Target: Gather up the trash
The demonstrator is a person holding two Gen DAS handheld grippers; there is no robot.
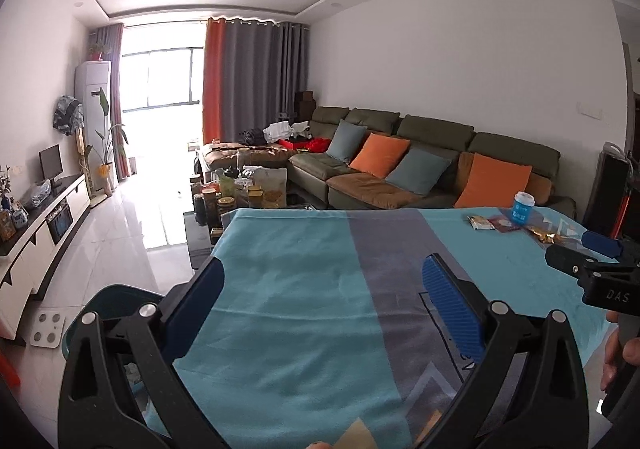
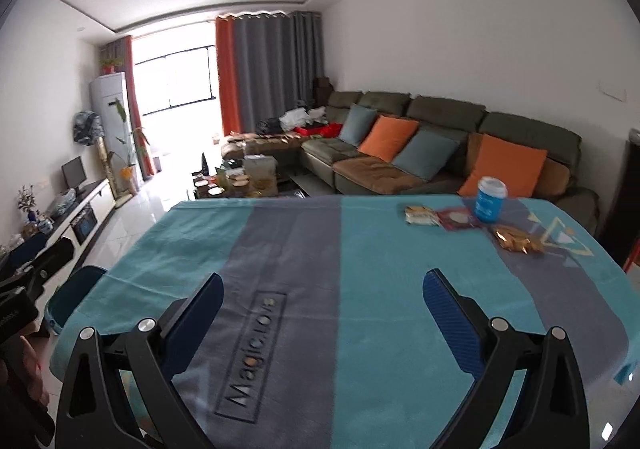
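Table [image 2: 360, 249] in living room; far-end wrappers [image 2: 518, 240] blurred; teal bin [image 1: 116, 299] half hidden; left gripper [image 1: 322, 281], right gripper [image 2: 324, 291] spread, empty.

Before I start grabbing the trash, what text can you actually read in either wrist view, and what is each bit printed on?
"Magic Love", last word partly blurred: framed print on the grey stripe of the tablecloth.
"DAS": raised letters on the right gripper body, seen from the left wrist view.
Blue cup: white label marks, too small to read.
Red packet and yellow snack packet: print blurred, unreadable.
Gold wrapper: no legible text.
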